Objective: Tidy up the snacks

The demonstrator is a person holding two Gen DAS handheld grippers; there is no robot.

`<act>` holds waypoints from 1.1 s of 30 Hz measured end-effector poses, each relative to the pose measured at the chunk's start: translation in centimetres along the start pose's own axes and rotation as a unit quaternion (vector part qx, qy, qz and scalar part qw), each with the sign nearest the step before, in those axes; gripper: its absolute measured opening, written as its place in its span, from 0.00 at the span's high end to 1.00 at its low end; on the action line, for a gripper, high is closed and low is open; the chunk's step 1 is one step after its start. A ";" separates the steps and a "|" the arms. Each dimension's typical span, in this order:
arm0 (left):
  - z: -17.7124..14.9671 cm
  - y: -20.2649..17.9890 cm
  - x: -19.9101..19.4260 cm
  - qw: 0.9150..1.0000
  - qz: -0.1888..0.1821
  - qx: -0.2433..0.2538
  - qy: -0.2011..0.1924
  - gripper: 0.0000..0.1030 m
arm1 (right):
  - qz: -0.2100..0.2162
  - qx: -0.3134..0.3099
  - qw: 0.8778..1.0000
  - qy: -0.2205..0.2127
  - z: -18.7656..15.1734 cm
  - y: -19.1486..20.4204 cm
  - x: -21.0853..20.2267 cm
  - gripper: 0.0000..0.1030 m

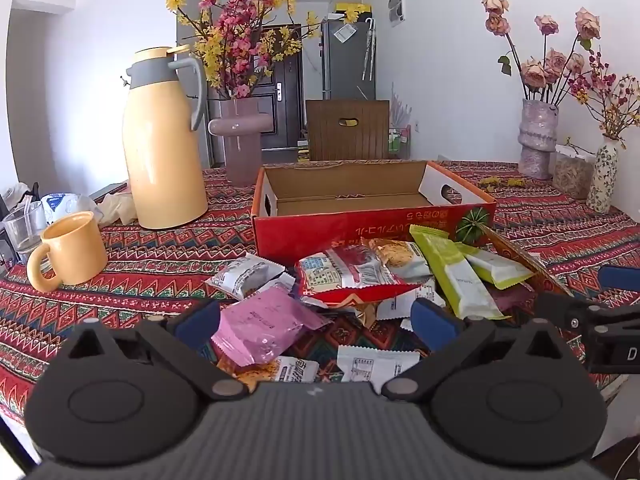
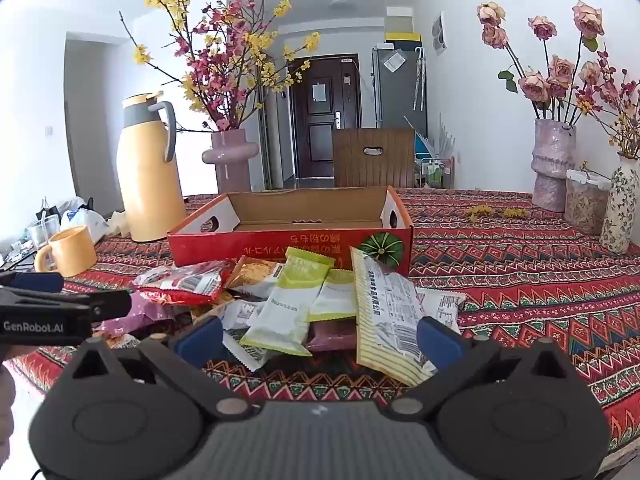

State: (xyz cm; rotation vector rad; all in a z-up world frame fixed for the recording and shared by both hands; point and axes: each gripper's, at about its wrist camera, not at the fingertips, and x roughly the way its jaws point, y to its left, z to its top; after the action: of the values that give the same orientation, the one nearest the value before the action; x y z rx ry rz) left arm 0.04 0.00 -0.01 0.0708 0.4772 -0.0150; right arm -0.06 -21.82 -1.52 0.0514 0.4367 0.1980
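A pile of snack packets lies on the patterned tablecloth in front of an empty red cardboard box [image 1: 360,228] [image 2: 280,246]. In the left wrist view a pink packet [image 1: 264,326], a red-and-white packet [image 1: 348,274] and a green packet [image 1: 456,272] show. My left gripper [image 1: 316,322] is open over the near part of the pile, holding nothing. In the right wrist view a green packet [image 2: 288,304] and a cream striped packet [image 2: 390,312] show. My right gripper [image 2: 318,338] is open just before them, empty.
A yellow thermos jug [image 1: 162,140] [image 2: 150,172] and yellow mug [image 1: 70,252] [image 2: 66,250] stand left. Flower vases [image 1: 240,140] [image 1: 536,140] [image 2: 554,164], a lidded container [image 2: 586,200] and a wooden chair [image 2: 372,158] are at the back.
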 end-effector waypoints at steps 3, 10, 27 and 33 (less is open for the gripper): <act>0.0 0.1 0.3 1.000 0.003 -0.006 0.003 0.00 | -0.004 -0.006 1.000 -0.003 0.1 0.2 -0.1 0.00; -0.4 -0.3 -0.7 1.000 -0.010 -0.005 -0.005 0.00 | -0.005 0.008 1.000 -0.006 -0.2 -0.4 -0.1 0.00; -0.3 0.0 -0.7 1.000 -0.011 -0.012 -0.003 0.00 | -0.003 0.002 1.000 0.002 0.0 -0.2 -0.3 0.00; -0.3 0.1 -0.7 1.000 -0.012 -0.013 -0.003 0.00 | -0.003 0.002 1.000 0.002 0.1 -0.2 -0.3 0.00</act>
State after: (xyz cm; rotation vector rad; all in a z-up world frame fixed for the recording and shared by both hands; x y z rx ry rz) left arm -0.76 0.09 0.05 0.0401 0.4729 -0.0319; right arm -0.27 -22.06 -1.36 0.0541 0.4410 0.1920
